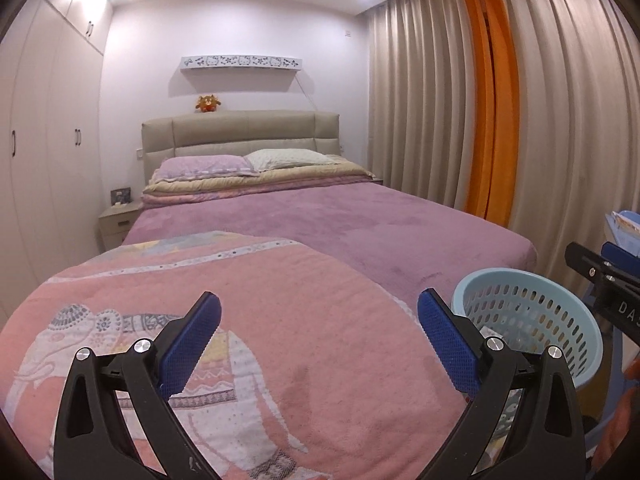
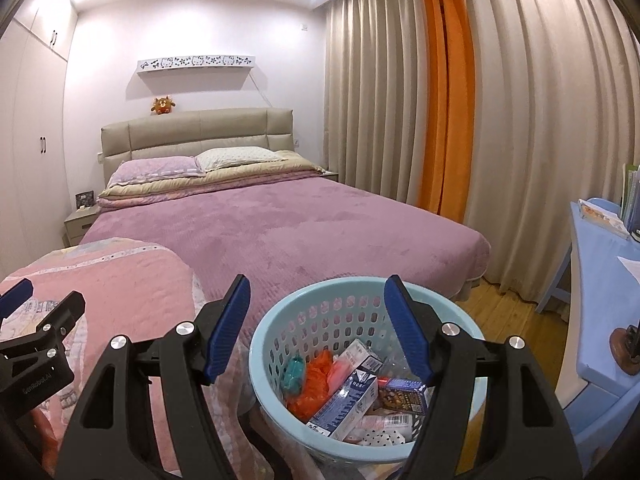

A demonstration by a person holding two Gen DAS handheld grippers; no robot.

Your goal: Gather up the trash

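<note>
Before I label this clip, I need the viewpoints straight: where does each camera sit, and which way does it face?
Left wrist: on the left gripper, over the pink elephant blanket, facing the headboard; its open blue-padded fingers show, with part of the right gripper at the right edge.
Right wrist: on the right gripper, above the light blue basket of trash, facing the same way; its open fingers show, with the left gripper at the left edge.
Shared: bed, headboard, orange curtain, basket.
</note>
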